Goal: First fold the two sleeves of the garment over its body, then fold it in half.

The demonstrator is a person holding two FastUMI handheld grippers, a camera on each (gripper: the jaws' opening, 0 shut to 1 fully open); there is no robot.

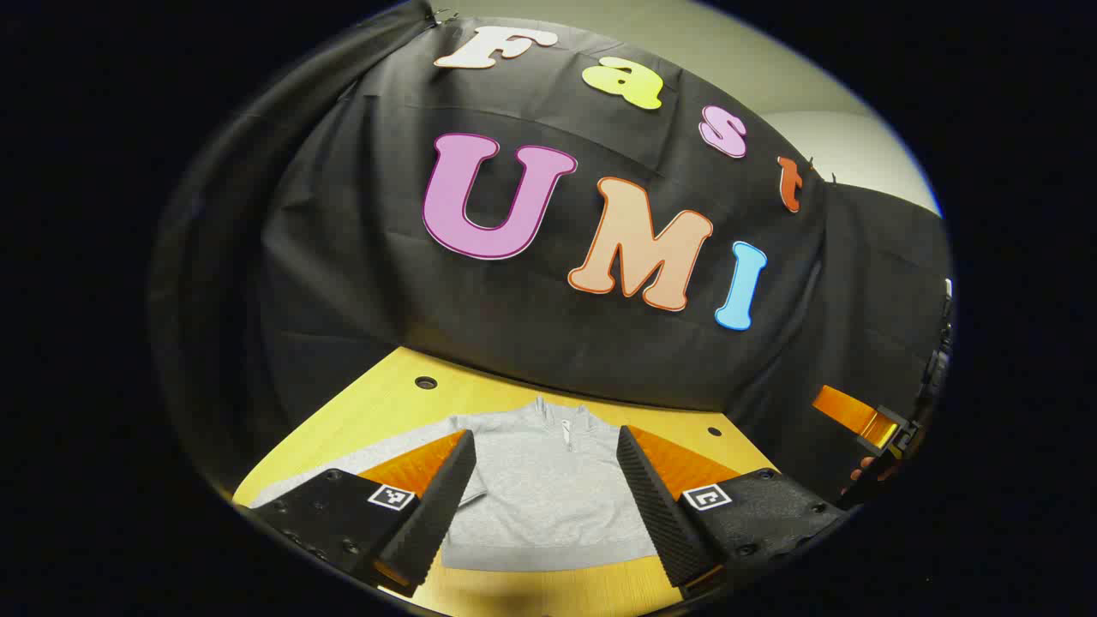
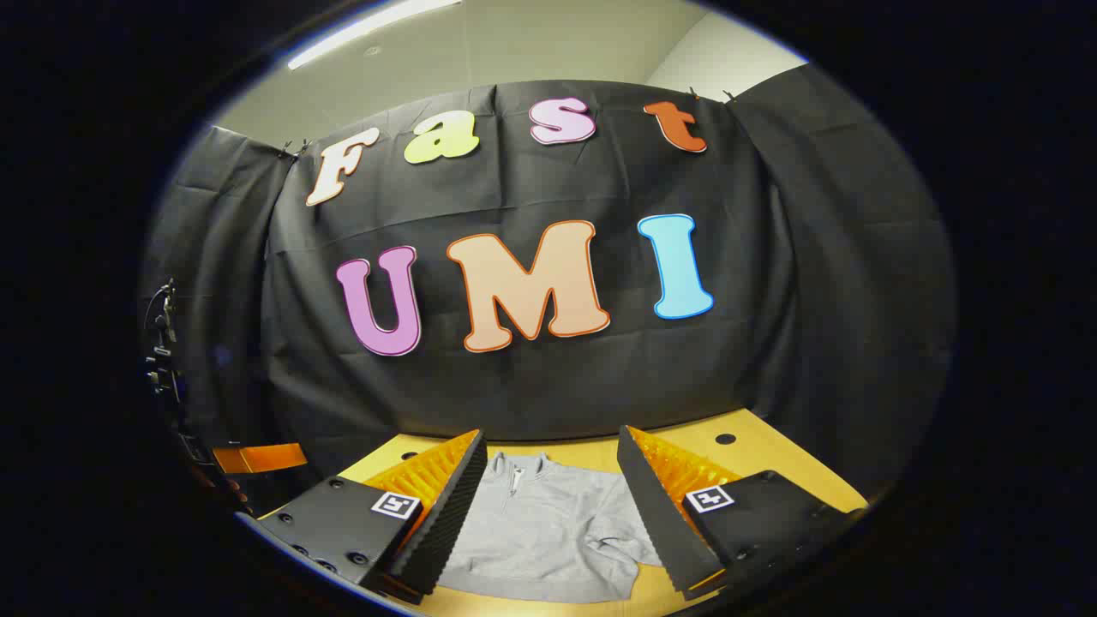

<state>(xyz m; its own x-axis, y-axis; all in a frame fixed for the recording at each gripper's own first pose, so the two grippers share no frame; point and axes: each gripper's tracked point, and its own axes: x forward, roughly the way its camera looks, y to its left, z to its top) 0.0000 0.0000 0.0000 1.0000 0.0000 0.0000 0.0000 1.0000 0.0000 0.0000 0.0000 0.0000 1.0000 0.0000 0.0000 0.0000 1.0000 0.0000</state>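
Grey fleece zip-neck garment [image 1: 548, 497] flat on yellow wooden table [image 1: 386, 403], lower centre of both views. Left gripper [image 1: 546, 501] and right gripper [image 2: 548, 523] spread wide, clamping nothing. Right-view sleeve [image 2: 608, 536] looks already over body. Advise pinching remaining sleeve [image 1: 368, 463] at cuff, lifting low, laying straight.

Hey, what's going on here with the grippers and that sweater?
A person holds two hand-held grippers over a grey zip-neck sweater that lies flat on a yellow wooden table. The left hand-held gripper and the right hand-held gripper are both open and hold nothing. In the right gripper view one sleeve looks bunched over the body. The fold in half isn't done yet.
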